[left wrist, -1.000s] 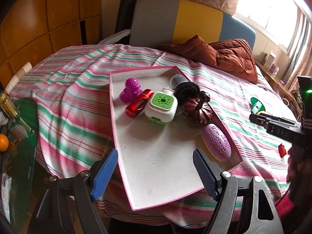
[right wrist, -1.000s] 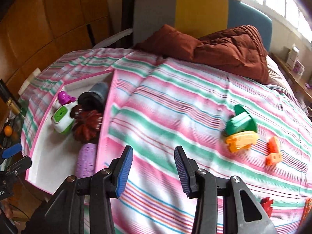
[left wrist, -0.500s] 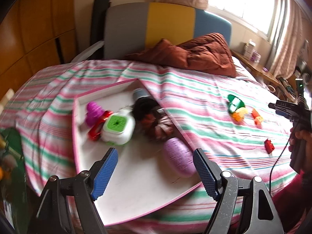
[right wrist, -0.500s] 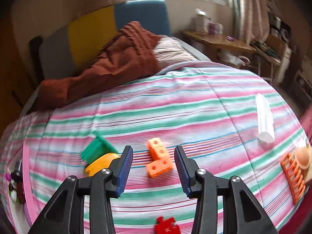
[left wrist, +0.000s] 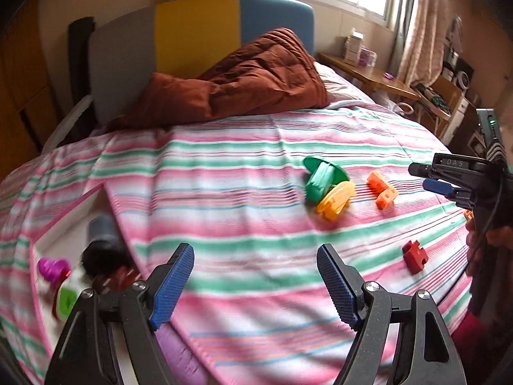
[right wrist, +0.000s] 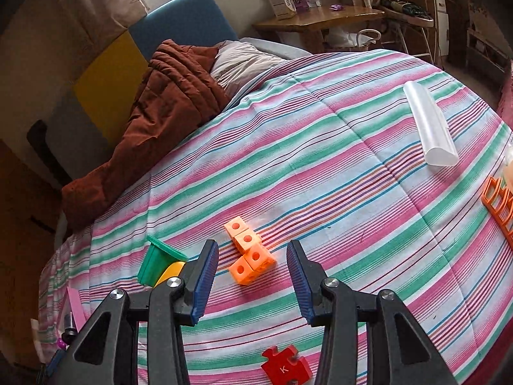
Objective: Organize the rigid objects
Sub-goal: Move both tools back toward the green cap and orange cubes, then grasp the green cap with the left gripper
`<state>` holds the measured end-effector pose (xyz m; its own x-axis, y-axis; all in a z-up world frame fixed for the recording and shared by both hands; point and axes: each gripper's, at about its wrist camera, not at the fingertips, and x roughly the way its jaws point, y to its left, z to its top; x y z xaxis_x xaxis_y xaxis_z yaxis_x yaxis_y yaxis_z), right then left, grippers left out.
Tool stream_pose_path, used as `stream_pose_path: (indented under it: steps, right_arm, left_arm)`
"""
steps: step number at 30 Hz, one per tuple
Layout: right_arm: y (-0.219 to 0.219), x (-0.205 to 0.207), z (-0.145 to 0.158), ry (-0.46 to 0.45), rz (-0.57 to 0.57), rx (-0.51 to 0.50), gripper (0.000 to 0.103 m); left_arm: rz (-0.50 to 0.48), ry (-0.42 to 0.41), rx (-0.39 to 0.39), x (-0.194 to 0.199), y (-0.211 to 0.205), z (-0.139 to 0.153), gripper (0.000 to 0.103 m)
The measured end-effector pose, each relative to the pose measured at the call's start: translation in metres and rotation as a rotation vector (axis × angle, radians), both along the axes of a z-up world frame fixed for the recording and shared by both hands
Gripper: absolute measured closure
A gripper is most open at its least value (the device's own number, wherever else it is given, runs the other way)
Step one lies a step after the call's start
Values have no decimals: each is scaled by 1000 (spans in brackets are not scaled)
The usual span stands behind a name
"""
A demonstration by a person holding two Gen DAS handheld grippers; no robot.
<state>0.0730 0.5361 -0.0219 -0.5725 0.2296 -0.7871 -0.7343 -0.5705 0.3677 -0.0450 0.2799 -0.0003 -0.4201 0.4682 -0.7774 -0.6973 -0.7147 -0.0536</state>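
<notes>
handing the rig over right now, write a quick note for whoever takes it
Left gripper: open, empty, above the striped bedspread beside the pink tray.
Right gripper: open, empty, lined up on the orange cube block, not yet closed on it.
Done: several toys already sit in the tray, blurred in the left view.
Left on the bed: orange cube block, green piece against a yellow piece, red puzzle piece, white tube, orange rack at the right edge.
Likely next: grasp the orange block and carry it to the tray.
</notes>
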Motion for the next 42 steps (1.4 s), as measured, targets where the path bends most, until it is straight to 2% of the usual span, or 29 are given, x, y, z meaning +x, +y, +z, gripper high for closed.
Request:
stream_pose_path:
  steps: [13, 17, 19, 20, 21, 23, 26, 36, 42]
  right_arm:
    - [-4, -12, -5, -1, 68, -44, 58]
    - [-4, -14, -7, 0, 77, -59, 58]
    - [-4, -14, -8, 1, 80, -71, 58]
    - [-4, -15, -8, 0, 80, -73, 58]
    - [-4, -15, -8, 0, 80, -73, 58]
    - [-4, -14, -8, -1, 79, -71, 58]
    - [-2, -14, -9, -4, 72, -75, 58]
    - [-4, -16, -13, -21, 89, -75, 58]
    - [-15, -28, -20, -34, 178, -108, 58]
  left_arm:
    - [-150, -59, -75, -47, 124, -29, 25]
    - [-181, -89, -118, -58, 152, -47, 30]
    - [-188, -120, -130, -63, 161, -58, 38]
    - [-187, -138, -132, -66, 164, -63, 51]
    - [-187, -161, -138, -69, 165, -67, 72]
    - [-173, -188, -132, -69, 162, -73, 73]
    - [-174, -184, -116, -59, 147, -73, 73]
    - [-98, -242, -63, -7, 61, -70, 73]
    - [-155, -164, -65, 47, 22, -70, 73]
